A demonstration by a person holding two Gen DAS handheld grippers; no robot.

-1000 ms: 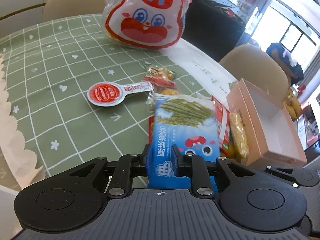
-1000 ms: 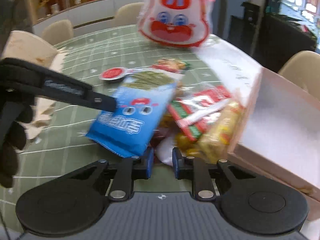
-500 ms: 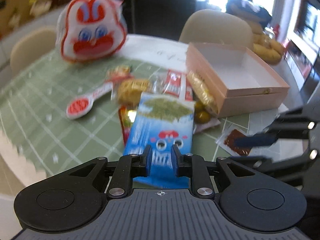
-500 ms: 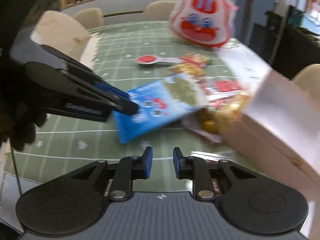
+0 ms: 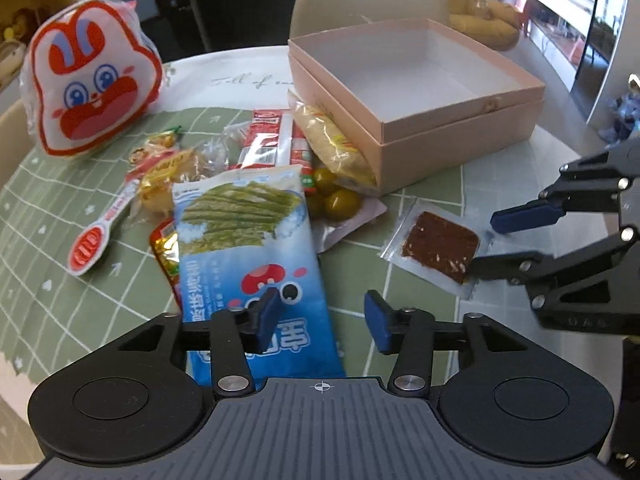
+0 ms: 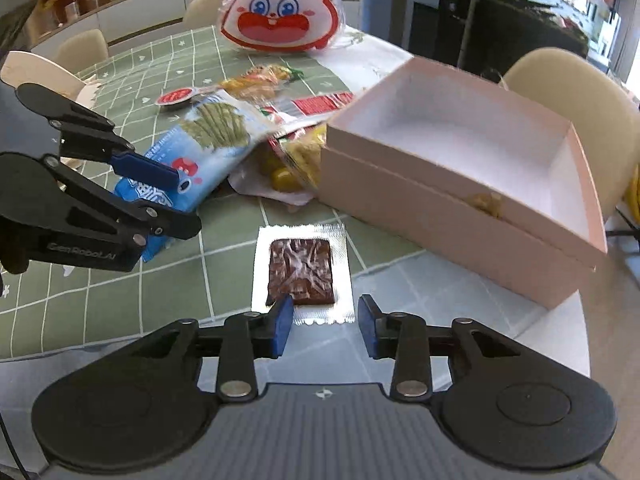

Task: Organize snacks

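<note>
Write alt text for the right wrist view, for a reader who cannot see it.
The right tool hangs open over a clear-wrapped brown square snack on a green checked tablecloth. An empty pink box sits to its right; the left tool, open, straddles a blue snack bag beside piled snacks.

Left hand-held gripper: I tilt it downward, jaws just sprung wide, pressing nothing.
Right hand-held gripper: I angle it downward, jaws just been parting, pads clamping nothing.

Both grippers, left gripper and right gripper: black linkage arms, blue fingertip pads, silver pivot screws, ribbed grey housing.
</note>
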